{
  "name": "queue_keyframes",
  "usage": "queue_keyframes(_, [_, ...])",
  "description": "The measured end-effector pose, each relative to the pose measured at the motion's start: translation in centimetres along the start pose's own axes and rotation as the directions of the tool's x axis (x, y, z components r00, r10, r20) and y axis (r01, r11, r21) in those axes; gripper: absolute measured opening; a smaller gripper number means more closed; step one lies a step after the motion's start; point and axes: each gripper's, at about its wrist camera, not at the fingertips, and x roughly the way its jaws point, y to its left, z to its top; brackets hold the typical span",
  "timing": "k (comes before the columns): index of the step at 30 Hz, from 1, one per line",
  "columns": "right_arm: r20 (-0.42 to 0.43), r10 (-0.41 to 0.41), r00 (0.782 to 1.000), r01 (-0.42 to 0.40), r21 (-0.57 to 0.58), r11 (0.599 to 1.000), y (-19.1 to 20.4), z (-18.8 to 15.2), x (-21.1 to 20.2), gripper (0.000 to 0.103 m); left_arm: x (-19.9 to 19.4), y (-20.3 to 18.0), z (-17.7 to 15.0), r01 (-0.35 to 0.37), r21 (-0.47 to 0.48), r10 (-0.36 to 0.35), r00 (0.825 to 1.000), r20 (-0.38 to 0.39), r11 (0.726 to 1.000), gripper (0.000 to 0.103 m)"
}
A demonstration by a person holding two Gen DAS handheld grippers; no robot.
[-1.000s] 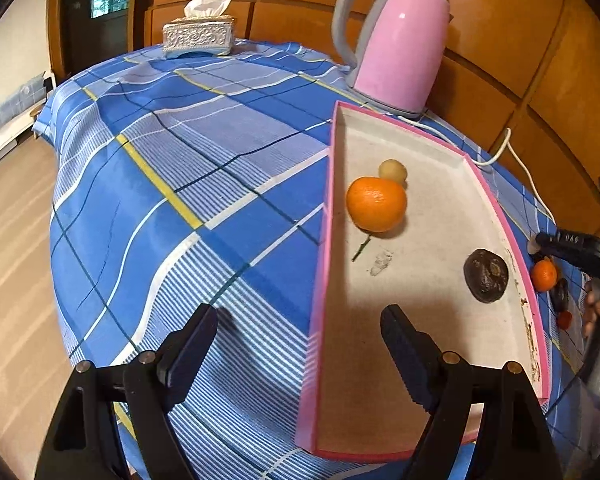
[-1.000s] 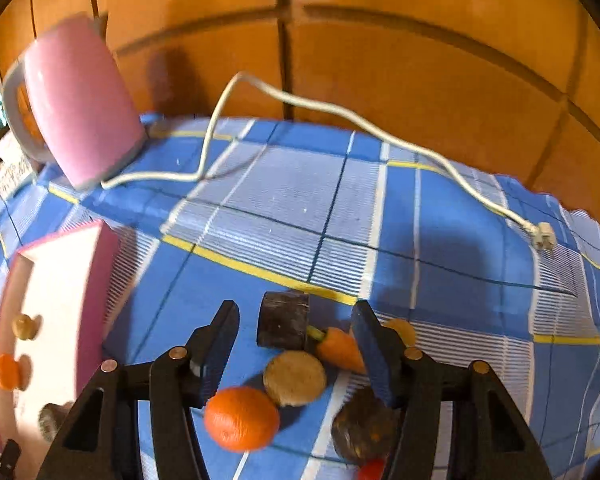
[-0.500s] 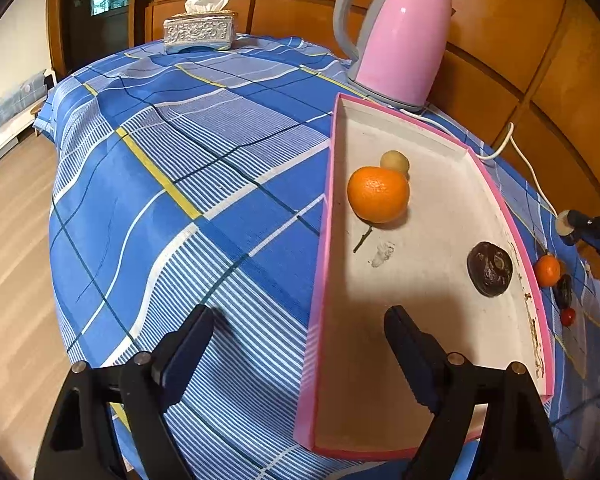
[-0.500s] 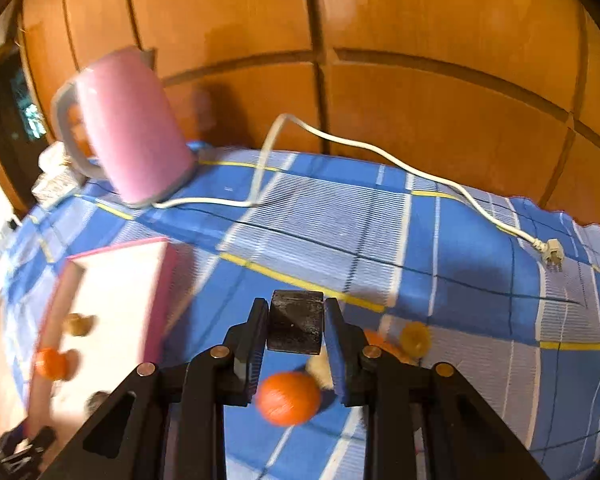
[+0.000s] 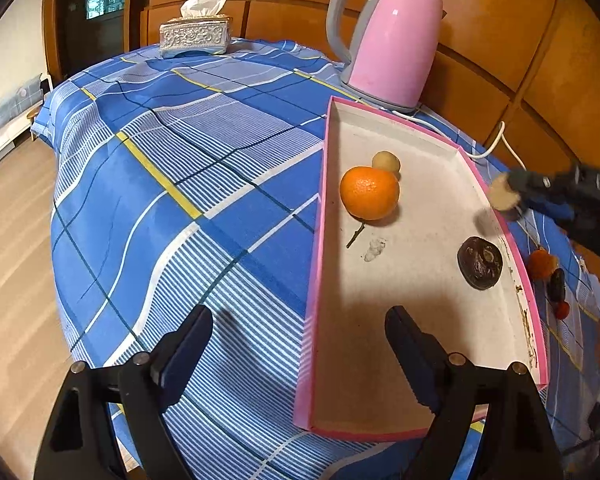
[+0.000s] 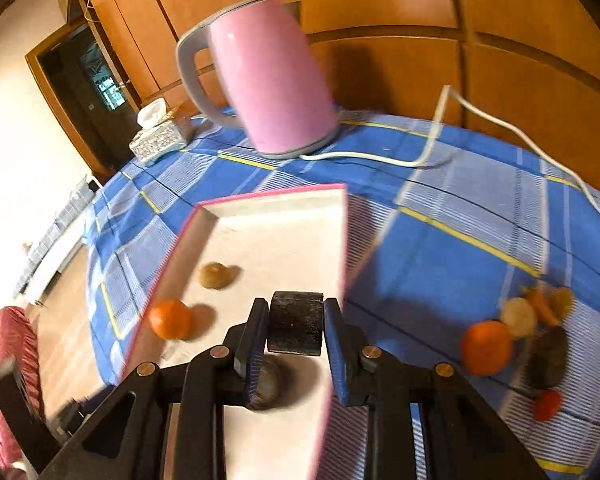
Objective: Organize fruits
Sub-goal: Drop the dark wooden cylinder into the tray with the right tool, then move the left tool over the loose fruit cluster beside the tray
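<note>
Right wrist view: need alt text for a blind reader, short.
The right gripper is shut on a dark cylindrical chunk, held above the pink-rimmed white tray on a blue plaid tablecloth. The tray holds an orange mandarin and a small tan fruit; more fruit lies in a loose pile to the right, with a pink electric kettle behind.

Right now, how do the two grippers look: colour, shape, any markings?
Both are black plastic with triangular cut-outs and brass-coloured rivets. The left gripper has dark ribbed pads; the right gripper has blue pads. No sleeves or cables are visible.
</note>
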Motion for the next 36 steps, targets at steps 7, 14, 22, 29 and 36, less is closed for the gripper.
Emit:
queue_keyframes(7, [0.026,0.019,0.999,-0.020,0.012,1.000,1.6,0.7,-0.2,0.041,0.2,0.2,0.0,0.001,-0.006,-0.001,1.000,-0.004,1.000,0.089])
queue_keyframes(14, [0.034,-0.066,0.997,0.066,0.027,0.997,-0.3,-1.7,-1.7,0.041,0.3,0.1,0.0,-0.001,-0.005,0.001,1.000,-0.008,1.000,0.089])
queue_keyframes(22, [0.052,-0.204,0.978,0.199,0.088,0.976,-4.3,-5.3,-5.2,0.041,0.2,-0.3,-0.1,0.005,0.008,-0.005,1.000,-0.007,1.000,0.089])
queue_keyframes(29, [0.035,-0.356,0.934,0.339,0.229,0.912,-10.1,-9.3,-8.9,0.041,0.1,-0.3,0.0,0.009,0.008,-0.009,1.000,0.001,1.000,0.089])
queue_keyframes(36, [-0.025,-0.550,0.835,0.509,0.416,0.754,-16.8,-13.4,-12.5,0.041,-0.1,-0.7,0.1,0.012,0.021,-0.012,1.000,0.009,1.000,0.090])
